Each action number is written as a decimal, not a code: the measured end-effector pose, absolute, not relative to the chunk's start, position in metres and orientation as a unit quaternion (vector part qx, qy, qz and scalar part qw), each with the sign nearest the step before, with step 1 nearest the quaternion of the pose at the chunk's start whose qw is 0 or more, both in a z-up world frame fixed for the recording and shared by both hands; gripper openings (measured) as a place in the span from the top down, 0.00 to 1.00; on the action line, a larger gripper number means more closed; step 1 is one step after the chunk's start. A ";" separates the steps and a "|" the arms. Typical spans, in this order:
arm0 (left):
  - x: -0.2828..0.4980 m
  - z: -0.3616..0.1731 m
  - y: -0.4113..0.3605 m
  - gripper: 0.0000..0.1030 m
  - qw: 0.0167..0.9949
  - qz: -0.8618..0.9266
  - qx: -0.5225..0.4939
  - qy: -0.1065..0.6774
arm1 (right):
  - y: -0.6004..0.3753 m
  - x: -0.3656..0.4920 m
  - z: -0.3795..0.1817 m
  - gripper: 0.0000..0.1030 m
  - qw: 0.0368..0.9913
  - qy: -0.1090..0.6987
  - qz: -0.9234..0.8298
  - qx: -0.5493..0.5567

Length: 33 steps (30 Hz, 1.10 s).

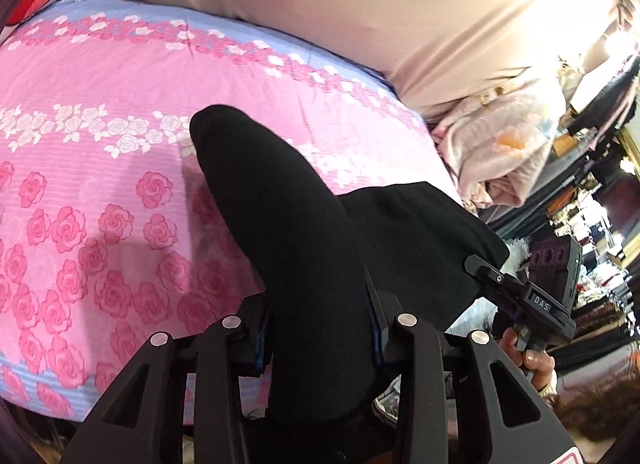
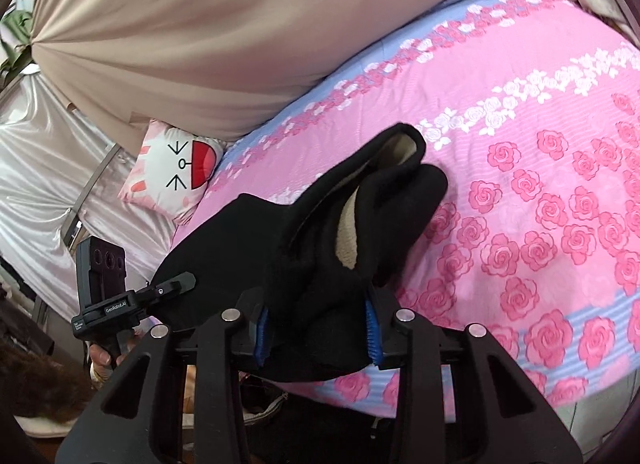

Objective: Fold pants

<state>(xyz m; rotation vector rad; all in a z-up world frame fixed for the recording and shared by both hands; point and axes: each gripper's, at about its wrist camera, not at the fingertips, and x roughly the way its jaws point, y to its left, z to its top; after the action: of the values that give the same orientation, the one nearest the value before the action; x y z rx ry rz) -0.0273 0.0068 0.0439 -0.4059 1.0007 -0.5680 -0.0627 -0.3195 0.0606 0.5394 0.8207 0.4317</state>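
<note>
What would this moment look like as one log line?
left gripper: shut on pants | right gripper: shut on pants | bed: below

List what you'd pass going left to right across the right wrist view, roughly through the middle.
Silvery curtain → cat-face pillow → black pants held in the right tool → pink rose bedsheet.

Left gripper (image 1: 316,338) clamped on pants (image 1: 288,223), pointing 12 o'clock; right gripper (image 2: 316,336) likewise clamped, tilted down.
</note>
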 end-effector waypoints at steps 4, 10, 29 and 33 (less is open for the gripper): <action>-0.033 0.060 0.005 0.69 0.830 -0.276 -0.182 0.449 | -0.315 -0.069 0.074 0.67 0.868 0.377 0.211 0.245; -0.033 0.085 0.002 0.69 0.851 -0.282 -0.160 0.413 | -0.313 -0.066 0.096 0.67 0.882 0.345 0.221 0.235; 0.061 0.171 0.002 0.69 0.921 -0.277 -0.097 0.257 | -0.298 0.040 0.192 0.68 0.943 0.178 0.242 0.140; 0.126 0.171 0.000 0.69 0.931 -0.258 -0.086 0.243 | -0.296 0.095 0.191 0.68 0.950 0.154 0.237 0.133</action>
<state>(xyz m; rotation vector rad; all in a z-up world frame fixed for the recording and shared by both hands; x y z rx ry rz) 0.1260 0.0005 0.1706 -0.1754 0.4966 -0.5276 0.0955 -0.2961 0.1910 0.2714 0.3128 0.4813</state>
